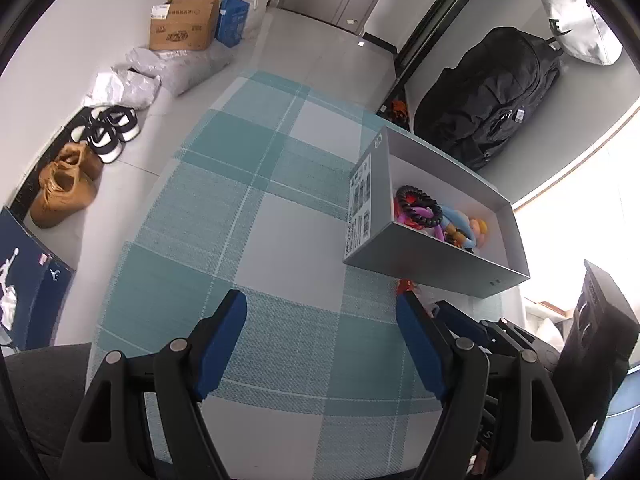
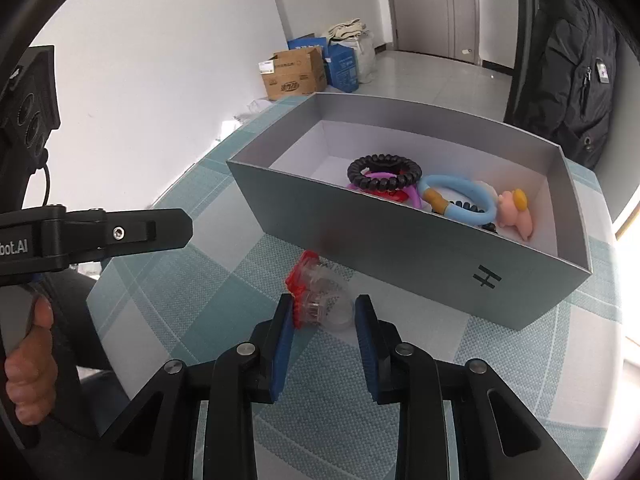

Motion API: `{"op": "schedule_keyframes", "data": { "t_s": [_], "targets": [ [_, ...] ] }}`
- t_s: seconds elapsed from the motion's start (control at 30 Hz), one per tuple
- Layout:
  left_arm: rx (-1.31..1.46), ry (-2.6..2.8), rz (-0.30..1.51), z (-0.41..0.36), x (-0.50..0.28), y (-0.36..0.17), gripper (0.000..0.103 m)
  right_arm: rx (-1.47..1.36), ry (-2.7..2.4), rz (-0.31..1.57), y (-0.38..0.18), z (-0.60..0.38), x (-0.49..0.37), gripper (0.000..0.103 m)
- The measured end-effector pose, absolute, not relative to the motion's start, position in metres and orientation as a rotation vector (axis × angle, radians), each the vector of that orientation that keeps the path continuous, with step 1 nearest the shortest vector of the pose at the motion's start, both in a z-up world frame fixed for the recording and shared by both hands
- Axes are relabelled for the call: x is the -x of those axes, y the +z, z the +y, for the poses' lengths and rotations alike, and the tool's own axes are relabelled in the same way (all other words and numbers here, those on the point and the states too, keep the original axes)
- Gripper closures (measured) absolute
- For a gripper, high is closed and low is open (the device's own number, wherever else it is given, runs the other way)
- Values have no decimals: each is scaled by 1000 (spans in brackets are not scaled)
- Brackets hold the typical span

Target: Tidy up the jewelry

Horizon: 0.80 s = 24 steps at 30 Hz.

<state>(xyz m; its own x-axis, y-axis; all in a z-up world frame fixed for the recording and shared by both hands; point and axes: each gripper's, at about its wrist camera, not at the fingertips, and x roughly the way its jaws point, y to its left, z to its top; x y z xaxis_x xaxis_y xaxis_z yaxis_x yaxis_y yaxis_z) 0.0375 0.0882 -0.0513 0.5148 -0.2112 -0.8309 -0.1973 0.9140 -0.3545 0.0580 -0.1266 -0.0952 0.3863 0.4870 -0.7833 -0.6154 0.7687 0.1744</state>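
A grey open box (image 2: pixel 400 240) stands on the checked teal cloth (image 2: pixel 340 360); it also shows in the left wrist view (image 1: pixel 432 264). Inside lie a black coil hair tie (image 2: pixel 384 172), purple loops, a blue ring (image 2: pixel 456 200) and a pink figure (image 2: pixel 516 212). My right gripper (image 2: pixel 323 312) is shut on a clear and red hair clip (image 2: pixel 320 300) just in front of the box. My left gripper (image 1: pixel 322 308) is open and empty over the cloth, left of the box. A red tip of the clip (image 1: pixel 405 285) peeks out there.
Shoes (image 1: pixel 80 160), cardboard and blue boxes (image 1: pixel 184 24) and plastic bags line the floor by the left wall. A black backpack (image 1: pixel 488 96) stands behind the box. The left gripper's body (image 2: pixel 100 236) reaches in from the left in the right wrist view.
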Motion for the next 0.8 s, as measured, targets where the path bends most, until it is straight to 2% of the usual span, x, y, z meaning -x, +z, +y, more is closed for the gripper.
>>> {"op": "schedule_keyframes", "data": {
  "t_s": [0.43,0.8],
  "targets": [
    [330,-3,995,76,-36,-43,30,135,708,948,-95,-139,-56,74],
    [276,-74,1058,52,-46,-55,30,58,643,920,-82,-179,-57,74]
  ]
}}
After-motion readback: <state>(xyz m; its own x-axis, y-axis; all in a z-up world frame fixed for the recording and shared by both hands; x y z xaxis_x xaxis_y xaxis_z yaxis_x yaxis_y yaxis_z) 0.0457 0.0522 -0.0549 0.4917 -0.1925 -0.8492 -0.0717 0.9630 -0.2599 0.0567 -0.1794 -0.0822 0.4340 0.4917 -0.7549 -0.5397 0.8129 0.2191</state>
